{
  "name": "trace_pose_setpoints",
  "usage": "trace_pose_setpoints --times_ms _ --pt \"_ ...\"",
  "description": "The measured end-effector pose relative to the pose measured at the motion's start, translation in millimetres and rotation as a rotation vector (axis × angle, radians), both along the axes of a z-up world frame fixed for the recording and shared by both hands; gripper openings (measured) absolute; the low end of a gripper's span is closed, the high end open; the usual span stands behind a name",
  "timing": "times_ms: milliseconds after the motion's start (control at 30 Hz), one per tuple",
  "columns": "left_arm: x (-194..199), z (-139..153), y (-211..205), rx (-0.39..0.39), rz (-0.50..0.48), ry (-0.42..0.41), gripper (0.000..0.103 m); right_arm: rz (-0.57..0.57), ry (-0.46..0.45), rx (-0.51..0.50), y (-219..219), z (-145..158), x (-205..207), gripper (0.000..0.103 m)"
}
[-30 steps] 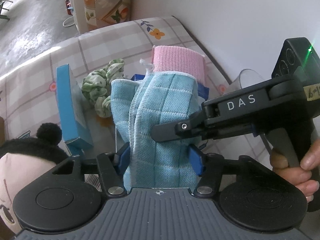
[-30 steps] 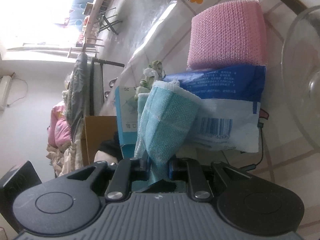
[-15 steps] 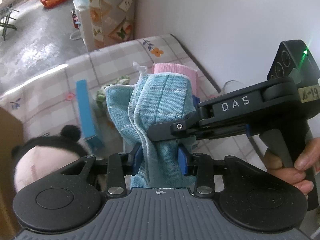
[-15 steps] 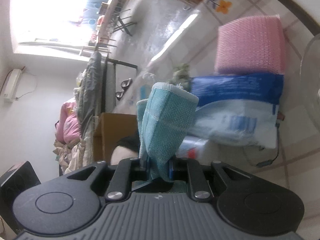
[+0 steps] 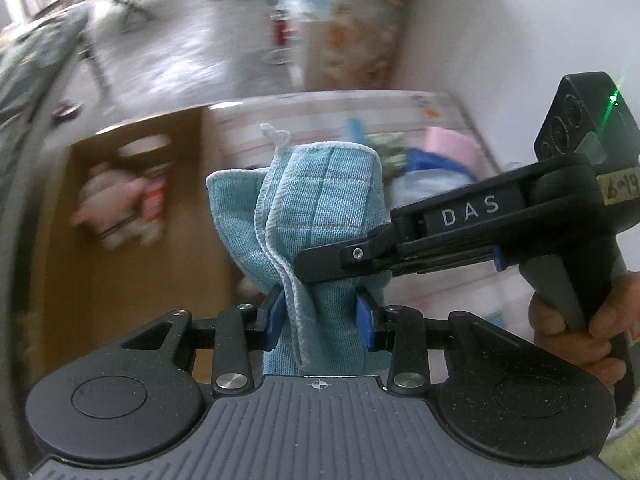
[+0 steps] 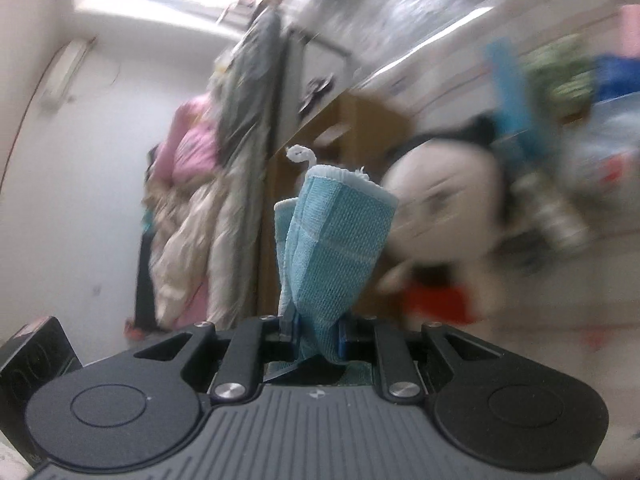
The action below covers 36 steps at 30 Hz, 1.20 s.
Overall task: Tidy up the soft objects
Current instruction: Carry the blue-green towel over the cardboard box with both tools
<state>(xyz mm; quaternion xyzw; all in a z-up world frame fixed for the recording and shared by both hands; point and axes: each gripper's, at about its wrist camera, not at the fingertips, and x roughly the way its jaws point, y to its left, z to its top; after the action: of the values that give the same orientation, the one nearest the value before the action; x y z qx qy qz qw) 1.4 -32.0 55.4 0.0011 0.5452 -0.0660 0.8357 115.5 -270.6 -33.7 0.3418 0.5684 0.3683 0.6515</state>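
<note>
Both grippers, left (image 5: 320,316) and right (image 6: 316,338), stay clamped on the folded light-blue microfibre cloth (image 5: 316,216), now swung off the table toward the brown cardboard box (image 5: 132,216) at nine o'clock, seemingly for dropping in. Only the right wrist view shows the black-haired plush doll (image 6: 440,208) at two o'clock.
</note>
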Motion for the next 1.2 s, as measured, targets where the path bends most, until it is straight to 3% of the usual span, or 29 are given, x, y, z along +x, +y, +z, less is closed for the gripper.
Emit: trace_pose_setpoints --times_ms 367,567,767,867,1000,1200 --pt "-71 98 113 0.174 0.199 0.092 0.034 0.272 0.017 0.143 181 90 -67 0.018" --pt "-88 131 143 0.244 0.269 0.092 0.034 0.318 0.071 0.214 233 119 -86 0.018" --pt "-97 154 166 0.298 0.265 0.033 0.034 0.352 0.035 0.278 269 146 -97 0.018" --pt "-86 149 171 0.26 0.245 -0.012 0.034 0.329 -0.001 0.282 275 153 -90 0.018" --pt "-56 128 171 0.186 0.175 -0.091 0.034 0.275 -0.069 0.208 264 158 -69 0.018" --pt "22 58 178 0.011 0.092 -0.176 0.034 0.155 -0.161 0.038 243 136 -6 0.018"
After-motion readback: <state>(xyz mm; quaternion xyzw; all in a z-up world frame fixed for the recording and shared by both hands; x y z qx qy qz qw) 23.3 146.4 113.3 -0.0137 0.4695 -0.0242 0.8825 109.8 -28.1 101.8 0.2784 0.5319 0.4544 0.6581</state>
